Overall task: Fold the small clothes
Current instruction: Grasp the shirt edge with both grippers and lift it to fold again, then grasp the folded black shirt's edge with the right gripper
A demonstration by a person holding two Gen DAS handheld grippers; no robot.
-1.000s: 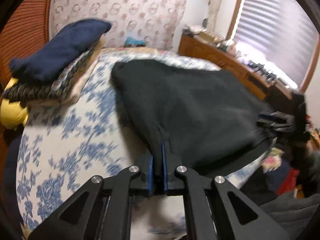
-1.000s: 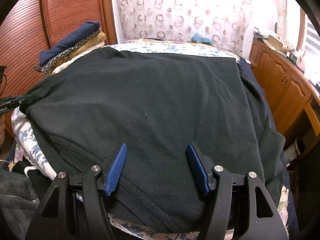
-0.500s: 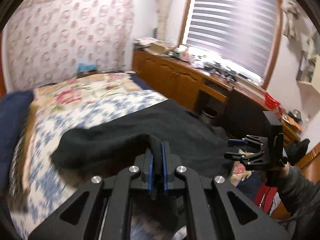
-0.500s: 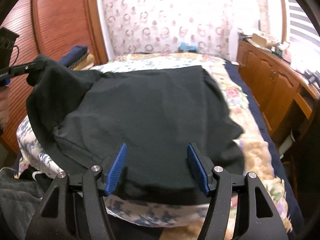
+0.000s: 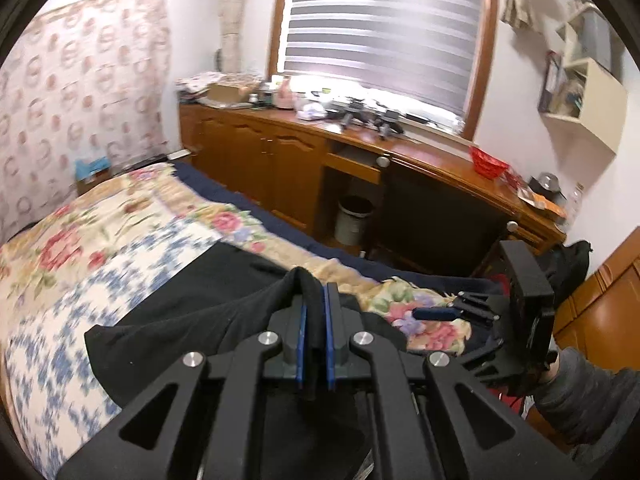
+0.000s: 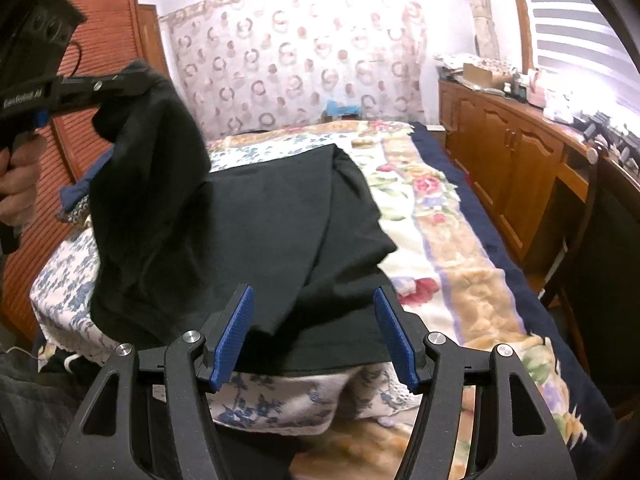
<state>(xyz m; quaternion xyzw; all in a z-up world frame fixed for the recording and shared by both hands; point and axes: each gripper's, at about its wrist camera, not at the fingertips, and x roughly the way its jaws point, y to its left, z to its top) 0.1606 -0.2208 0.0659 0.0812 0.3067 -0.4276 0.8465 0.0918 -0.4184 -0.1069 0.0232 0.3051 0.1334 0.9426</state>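
Left side, right wrist view: the left tool (image 6: 132, 80) is clamped on an edge of the black garment (image 6: 280, 232) and holds it raised above the bed (image 6: 460, 264). One second earlier this edge lay low at the left side of the bed, with the garment spread flat; now the left portion hangs from the clamp and drapes over the part still lying on the bed. White lettering on the tool body is too blurred to read with confidence. The hand (image 6: 16, 188) gripping its handle shows at the left edge.

Centre: the garment rests on the blue-and-white floral cover (image 6: 68, 280), near the foot of the bed. In the left wrist view the blue pads (image 5: 303, 344) are closed together on a fold of black fabric (image 5: 200, 320).

Right side: the right tool (image 6: 314, 332) stands open above the near edge of the garment, with its pads apart and nothing pinched between them, the same opening as one second earlier. A wooden cabinet (image 6: 516, 160) runs along the right wall.
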